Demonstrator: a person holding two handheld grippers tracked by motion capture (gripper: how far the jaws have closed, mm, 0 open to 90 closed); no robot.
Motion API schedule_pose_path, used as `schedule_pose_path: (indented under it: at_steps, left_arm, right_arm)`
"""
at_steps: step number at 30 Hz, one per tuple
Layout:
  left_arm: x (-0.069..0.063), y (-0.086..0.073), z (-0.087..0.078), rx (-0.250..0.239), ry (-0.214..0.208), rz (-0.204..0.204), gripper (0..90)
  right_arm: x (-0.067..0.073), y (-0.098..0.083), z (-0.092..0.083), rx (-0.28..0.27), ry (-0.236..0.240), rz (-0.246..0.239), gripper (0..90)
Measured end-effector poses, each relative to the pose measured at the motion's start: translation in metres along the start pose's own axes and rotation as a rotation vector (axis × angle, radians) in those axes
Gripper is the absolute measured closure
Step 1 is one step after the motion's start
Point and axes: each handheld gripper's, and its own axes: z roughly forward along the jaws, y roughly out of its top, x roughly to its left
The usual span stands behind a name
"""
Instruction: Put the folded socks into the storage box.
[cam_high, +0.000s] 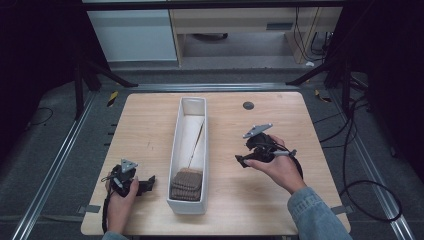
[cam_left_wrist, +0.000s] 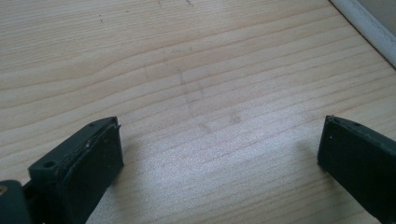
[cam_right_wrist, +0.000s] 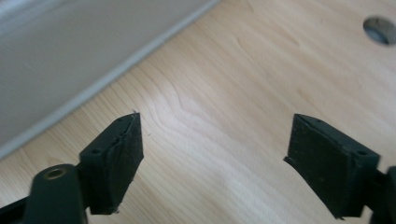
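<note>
Brush lies in the near end of the long white tray at mid-table, its brown ribbed head toward us and a thin handle running up along the tray's pale floor; what kind of tool it is we cannot tell for sure. Both our grippers are off it. Our left gripper sits low on the table just left of the tray's near end, jaws wide with nothing but bare wood between them in its own view. Our right gripper hangs right of the tray, aimed toward its wall, jaws spread wide and empty over the wood, with the tray's side at the upper left of that view. We judge that the brush has been set down in the tray and the placing step is done, or a new reach is about to start. A next pick would call for bringing one gripper over the rim and down onto the head or handle without knocking the wall. We see no brand, label or writing; only a dark round hole marks the far tabletop.
</note>
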Motion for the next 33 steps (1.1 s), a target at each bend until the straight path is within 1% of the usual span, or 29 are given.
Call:
schedule_pose_path:
  at_steps: [1, 2, 3, 4, 6, 7, 8, 9, 10, 11, 14, 15, 16, 17, 18, 19, 20, 21, 23, 24, 25, 26, 28, 29, 30, 31, 32, 33]
  left_arm:
    - [0.000, 0.000, 0.000, 0.000, 0.000, 0.000, 0.0]
    - [0.000, 0.000, 0.000, 0.000, 0.000, 0.000, 0.0]
    - [0.000, 0.000, 0.000, 0.000, 0.000, 0.000, 0.0]
    - [0.000, 0.000, 0.000, 0.000, 0.000, 0.000, 0.0]
    - [0.000, 0.000, 0.000, 0.000, 0.000, 0.000, 0.0]
    - [0.000, 0.000, 0.000, 0.000, 0.000, 0.000, 0.0]
    - [0.000, 0.000, 0.000, 0.000, 0.000, 0.000, 0.0]
    - [0.000, 0.000, 0.000, 0.000, 0.000, 0.000, 0.0]
    - [0.000, 0.000, 0.000, 0.000, 0.000, 0.000, 0.0]
    - [0.000, 0.000, 0.000, 0.000, 0.000, 0.000, 0.0]
    - [0.000, 0.000, 0.000, 0.000, 0.000, 0.000, 0.0]
    - [0.000, 0.000, 0.000, 0.000, 0.000, 0.000, 0.0]
    - [0.000, 0.000, 0.000, -0.001, 0.000, 0.000, 0.0]
    - [0.000, 0.000, 0.000, 0.000, 0.000, 0.000, 0.0]
    - [0.000, 0.000, 0.000, -0.001, 0.001, 0.001, 0.0]
    - [0.000, 0.000, 0.000, -0.001, 0.001, 0.001, 0.0]
    - [-0.001, 0.000, 0.000, -0.001, -0.004, 0.009, 0.0]
    - [-0.001, 0.000, 0.000, -0.001, -0.004, 0.009, 0.0]
    - [-0.001, 0.000, 0.000, -0.001, -0.007, 0.009, 0.0]
    - [0.000, 0.000, 0.000, -0.001, -0.008, 0.009, 0.0]
    - [0.000, 0.000, 0.000, -0.001, -0.008, 0.009, 0.0]
    - [0.000, 0.000, 0.000, -0.001, -0.008, 0.009, 0.0]
    - [-0.001, 0.000, 0.000, 0.000, -0.006, 0.006, 0.0]
    - [-0.001, 0.000, 0.000, 0.001, -0.002, 0.002, 0.0]
    - [-0.001, 0.001, 0.000, 0.001, 0.000, 0.000, 0.0]
    - [-0.001, 0.001, 0.000, 0.001, 0.001, -0.001, 0.0]
    - [-0.002, 0.001, 0.001, 0.001, 0.002, -0.002, 0.0]
    - [-0.002, 0.001, 0.001, 0.001, 0.002, -0.002, 0.0]
  right_arm:
    - [-0.004, -0.010, 0.002, 0.008, -0.004, 0.023, 16.3]
    - [-0.004, -0.010, 0.002, 0.008, -0.004, 0.023, 16.3]
    - [-0.005, -0.016, 0.004, 0.009, -0.004, 0.033, 16.3]
    - [-0.006, -0.025, 0.007, 0.024, -0.004, 0.052, 14.5]
    - [-0.006, -0.035, 0.011, 0.042, -0.004, 0.067, 13.8]
    - [-0.006, -0.035, 0.011, 0.042, -0.004, 0.067, 13.8]
    - [-0.007, -0.044, 0.015, 0.064, -0.001, 0.080, 12.2]
    - [-0.008, -0.048, 0.016, 0.069, 0.001, 0.090, 12.4]
    - [-0.009, -0.052, 0.018, 0.067, 0.004, 0.100, 12.4]
    - [-0.009, -0.052, 0.018, 0.067, 0.004, 0.100, 12.4]
    - [-0.014, -0.064, 0.020, 0.055, -0.010, 0.130, 12.3]
    - [-0.020, -0.073, 0.020, 0.050, -0.040, 0.158, 12.3]
    - [-0.020, -0.073, 0.020, 0.050, -0.040, 0.158, 12.3]
    - [-0.027, -0.082, 0.021, 0.043, -0.063, 0.195, 11.7]
    - [-0.030, -0.087, 0.020, 0.034, -0.082, 0.209, 11.9]
    - [-0.030, -0.087, 0.020, 0.034, -0.082, 0.209, 11.9]
    - [-0.036, -0.096, 0.021, 0.020, -0.121, 0.241, 11.8]
    - [-0.036, -0.096, 0.021, 0.020, -0.121, 0.241, 11.8]
    - [-0.042, -0.105, 0.022, 0.006, -0.150, 0.275, 11.5]
    - [-0.047, -0.112, 0.023, -0.001, -0.181, 0.301, 10.4]
    - [-0.047, -0.112, 0.023, -0.001, -0.181, 0.301, 10.4]
    - [-0.049, -0.116, 0.023, -0.018, -0.187, 0.311, 9.8]
    - [-0.054, -0.121, 0.022, -0.049, -0.216, 0.342, 10.0]
    - [-0.059, -0.125, 0.023, -0.065, -0.249, 0.359, 5.9]
    - [-0.061, -0.129, 0.023, -0.085, -0.258, 0.368, 4.9]
    - [-0.063, -0.130, 0.022, -0.093, -0.272, 0.388, 4.7]
    - [-0.064, -0.131, 0.022, -0.090, -0.296, 0.406, 3.4]
    - [-0.064, -0.131, 0.022, -0.090, -0.296, 0.406, 3.4]
